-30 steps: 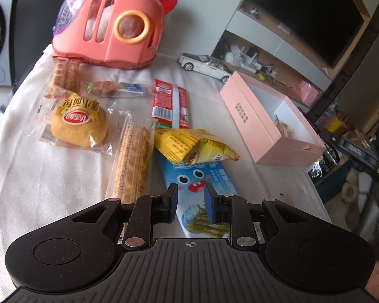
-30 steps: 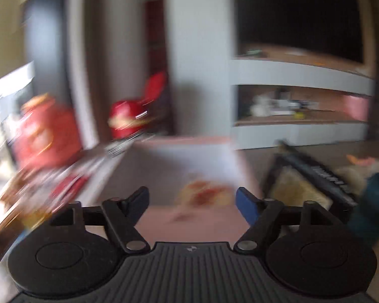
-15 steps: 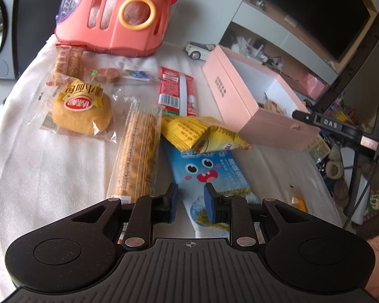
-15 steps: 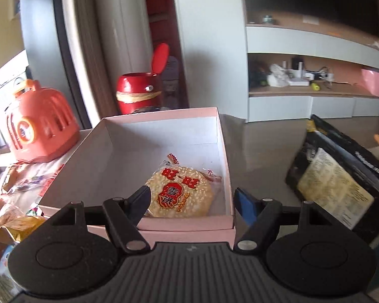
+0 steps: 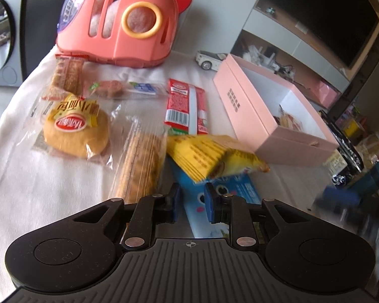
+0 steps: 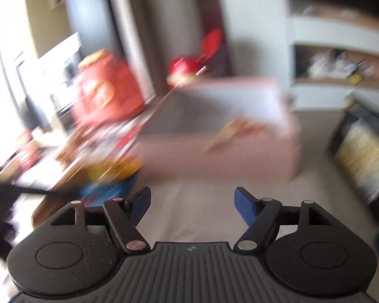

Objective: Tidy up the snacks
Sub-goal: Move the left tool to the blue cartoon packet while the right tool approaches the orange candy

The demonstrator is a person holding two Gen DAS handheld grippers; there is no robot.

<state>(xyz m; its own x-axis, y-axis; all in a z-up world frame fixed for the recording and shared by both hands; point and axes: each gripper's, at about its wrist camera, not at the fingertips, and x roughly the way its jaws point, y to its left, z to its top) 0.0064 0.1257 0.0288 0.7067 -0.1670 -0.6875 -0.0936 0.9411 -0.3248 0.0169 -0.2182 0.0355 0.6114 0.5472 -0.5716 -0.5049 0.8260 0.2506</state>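
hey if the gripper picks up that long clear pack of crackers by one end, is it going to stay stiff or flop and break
The cracker sleeve would probably sag rather than stay rigid: it looks like a stack of separate crackers in thin clear film. That shiny film may also slip between the pads. The crackers look brittle, so a grip near the middle seems safer than one end.

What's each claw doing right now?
Left claw: narrowly open, empty, over the blue snack packet.
Right claw: wide open, empty; view blurred.
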